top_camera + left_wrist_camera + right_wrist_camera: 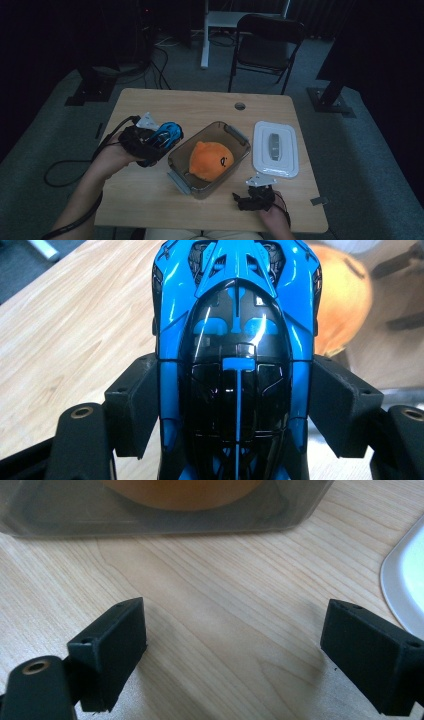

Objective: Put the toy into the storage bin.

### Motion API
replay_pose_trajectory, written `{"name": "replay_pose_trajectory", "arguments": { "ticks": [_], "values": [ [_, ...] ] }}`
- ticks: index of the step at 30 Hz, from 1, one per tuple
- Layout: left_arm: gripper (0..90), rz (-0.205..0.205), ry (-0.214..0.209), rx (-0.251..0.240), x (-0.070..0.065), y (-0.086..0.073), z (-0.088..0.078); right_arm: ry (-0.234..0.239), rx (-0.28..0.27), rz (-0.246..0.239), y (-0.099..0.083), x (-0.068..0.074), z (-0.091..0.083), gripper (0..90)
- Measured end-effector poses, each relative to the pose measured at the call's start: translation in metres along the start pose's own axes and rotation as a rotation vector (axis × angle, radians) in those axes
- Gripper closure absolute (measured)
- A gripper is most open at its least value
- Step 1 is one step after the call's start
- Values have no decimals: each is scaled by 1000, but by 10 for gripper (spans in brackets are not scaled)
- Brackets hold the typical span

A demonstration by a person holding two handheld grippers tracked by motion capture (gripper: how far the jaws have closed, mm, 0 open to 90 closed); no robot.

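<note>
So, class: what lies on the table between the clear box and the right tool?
Nothing: the right gripper view shows bare wooden table between clear box and right tool.

One toy car (167, 134); one orange plush (211, 160); one container (240, 136); one lid (275, 148).

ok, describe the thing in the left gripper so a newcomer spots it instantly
On the wooden table, look left of the clear tub holding the orange plush. The left gripper clamps a toy car by its sides. It is the one glossy blue-and-black item.
</note>
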State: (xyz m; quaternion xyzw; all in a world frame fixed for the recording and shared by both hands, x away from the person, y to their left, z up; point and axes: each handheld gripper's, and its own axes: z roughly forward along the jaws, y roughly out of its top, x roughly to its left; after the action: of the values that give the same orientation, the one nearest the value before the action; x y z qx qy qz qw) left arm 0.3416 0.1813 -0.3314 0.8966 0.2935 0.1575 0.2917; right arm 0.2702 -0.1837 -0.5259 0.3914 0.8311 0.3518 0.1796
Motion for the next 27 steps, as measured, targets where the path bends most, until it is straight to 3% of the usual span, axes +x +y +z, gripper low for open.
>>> {"name": "replay_pose_trajectory", "arguments": {
  "ticks": [4, 14, 27],
  "values": [
    [285, 18, -50, -11, -2, 15, 8, 5, 1, 3, 0, 0, 0, 108],
    [285, 74, -82, 5, -19, 46, 30, 12, 2, 4, -1, 0, 1, 108],
    [285, 88, -119, 69, -28, 56, 71, 21, -2, 4, -1, -1, 0, 108]
  ]
}}
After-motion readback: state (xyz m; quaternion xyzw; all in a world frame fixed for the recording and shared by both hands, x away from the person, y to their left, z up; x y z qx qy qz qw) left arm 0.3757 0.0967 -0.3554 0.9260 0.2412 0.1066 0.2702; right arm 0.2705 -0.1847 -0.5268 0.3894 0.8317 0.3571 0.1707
